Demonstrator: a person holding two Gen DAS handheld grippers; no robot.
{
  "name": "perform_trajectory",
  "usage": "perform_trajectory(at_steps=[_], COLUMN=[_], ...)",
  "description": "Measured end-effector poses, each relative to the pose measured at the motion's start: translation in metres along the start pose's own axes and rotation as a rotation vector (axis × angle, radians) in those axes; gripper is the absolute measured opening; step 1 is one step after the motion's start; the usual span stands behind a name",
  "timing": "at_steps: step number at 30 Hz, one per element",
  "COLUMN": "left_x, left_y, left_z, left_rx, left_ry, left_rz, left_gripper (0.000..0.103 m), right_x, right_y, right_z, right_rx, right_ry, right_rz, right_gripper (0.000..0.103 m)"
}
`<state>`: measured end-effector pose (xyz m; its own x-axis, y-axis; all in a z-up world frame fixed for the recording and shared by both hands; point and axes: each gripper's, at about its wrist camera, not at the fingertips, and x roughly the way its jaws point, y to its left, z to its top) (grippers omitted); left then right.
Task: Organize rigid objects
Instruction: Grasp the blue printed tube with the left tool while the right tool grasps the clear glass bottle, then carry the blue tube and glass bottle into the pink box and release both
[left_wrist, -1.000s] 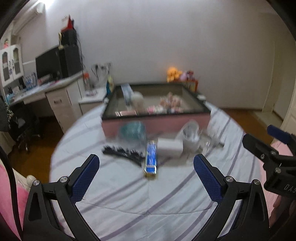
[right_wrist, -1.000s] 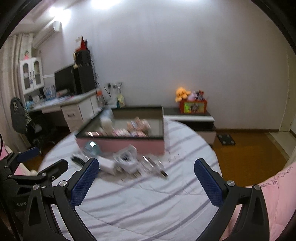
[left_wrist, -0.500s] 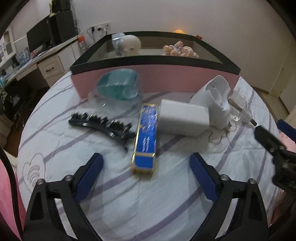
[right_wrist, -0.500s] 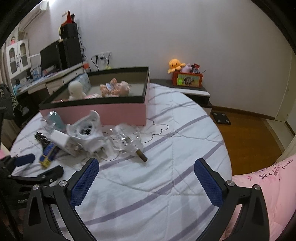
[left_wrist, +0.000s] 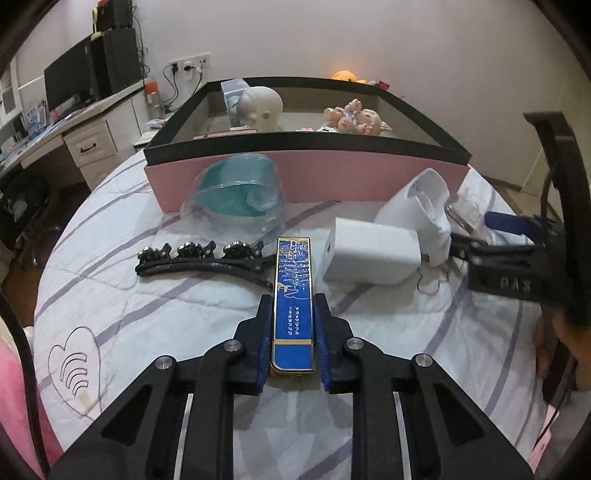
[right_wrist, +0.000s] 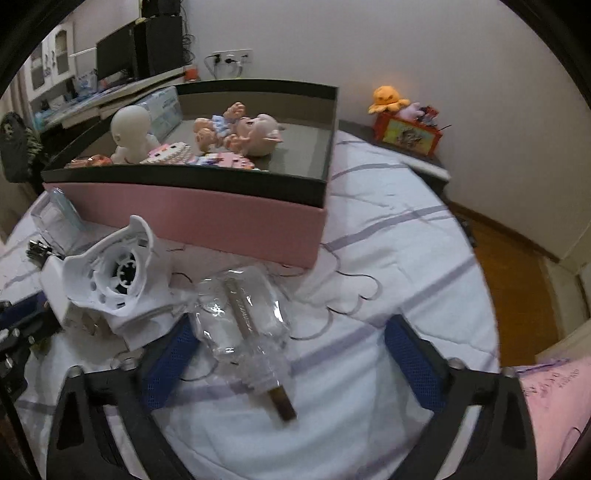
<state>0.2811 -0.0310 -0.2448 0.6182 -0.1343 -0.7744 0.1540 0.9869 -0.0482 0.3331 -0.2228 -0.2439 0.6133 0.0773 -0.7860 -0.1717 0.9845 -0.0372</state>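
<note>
Two pads of the left gripper (left_wrist: 293, 332) clamp the blue box (left_wrist: 294, 295) on the bedsheet (left_wrist: 129, 317); a hair clip (left_wrist: 199, 258) and white charger (left_wrist: 369, 254) flank it. From the right wrist, the right gripper (right_wrist: 291, 354) is closing, pads apart, around a clear packet (right_wrist: 247, 317) beside the white fan (right_wrist: 118, 277), before the pink tray (right_wrist: 184, 218).

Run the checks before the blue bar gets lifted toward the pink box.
1. Left gripper shut on the blue bar: ok.
2. Bar's far end clear of the black hair clip: cannot tell.
3. Free room in the pink box: ok.
4. Right gripper gripping the clear packet: not ok, jaws closing, pads not pressing.
5. Bar off the bedsheet: cannot tell.
</note>
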Motion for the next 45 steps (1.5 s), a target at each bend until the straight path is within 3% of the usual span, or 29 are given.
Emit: perform_trajectory(at_steps=[3, 6, 7, 17, 24, 31, 39, 45], left_x=[-0.003, -0.008, -0.010, -0.044, -0.084, -0.118, -0.117, -0.098], left_y=[0.007, 0.011, 0.010, 0.003, -0.008, -0.014, -0.010, -0.007], left_z=[-0.004, -0.008, -0.009, -0.026, -0.028, -0.017, 0.008, 0.051], left_rx=[-0.019, -0.036, -0.035, -0.036, -0.019, -0.002, 0.009, 0.039], left_ry=[0.001, 0.004, 0.003, -0.056, -0.185, -0.291, -0.311, -0.315], left_rz=[-0.031, -0.048, -0.045, -0.064, -0.059, -0.052, -0.076, -0.083], left_gripper=[0.021, 0.021, 0.021, 0.021, 0.021, 0.021, 0.021, 0.021], right_x=[-0.003, -0.005, -0.007, -0.043, -0.103, -0.155, -0.152, -0.131], right_y=[0.001, 0.006, 0.006, 0.002, 0.032, 0.063, 0.068, 0.063], right_z=[-0.002, -0.002, -0.002, -0.033, -0.056, -0.040, -0.024, 0.004], right_rx=[-0.007, -0.026, -0.025, 0.110, 0.148, 0.069, 0.056, 0.049], right_ry=[0.005, -0.003, -0.010, -0.077, -0.237, -0.376, -0.381, -0.370], right_rz=[0.025, 0.045, 0.046, 0.129, 0.207, 0.188, 0.193, 0.197], right_gripper=[0.081, 0.061, 0.050, 0.051, 0.051, 0.051, 0.051, 0.051])
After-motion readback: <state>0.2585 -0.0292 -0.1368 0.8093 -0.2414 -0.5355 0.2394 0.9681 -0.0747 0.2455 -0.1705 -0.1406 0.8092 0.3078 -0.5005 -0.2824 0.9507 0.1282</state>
